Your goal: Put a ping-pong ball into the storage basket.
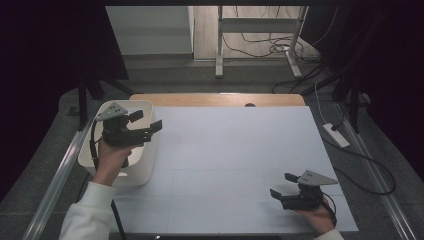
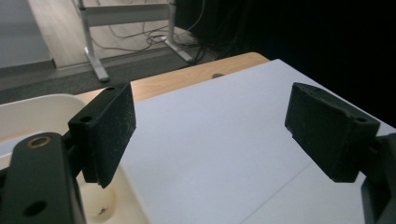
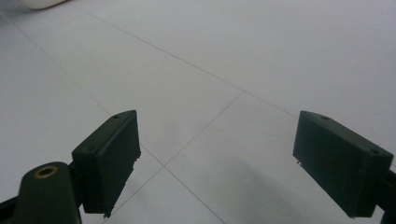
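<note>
White bin (image 1: 131, 172) sits at left of the high view, long axis running up-frame, directly under the left gripper (image 1: 145, 122). Its fingers (image 2: 105, 133) are spread, nothing between, pointing right over the rim. Right gripper (image 1: 282, 185), lower right on the tabletop (image 1: 230, 160), is well apart from the bin, fingers spread, empty.

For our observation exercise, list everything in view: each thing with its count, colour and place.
bin: one, white, left table edge, under the left gripper
sheet: one, white, covering the table
table: one, wooden, far edge bare
frame: one, white metal, on the floor beyond
cables: several, dark, on the floor beyond
left gripper: one, black, fingers open, empty, above the bin
right gripper: one, black, fingers open, empty, near right corner
sleeve: one, white, bottom left
</note>
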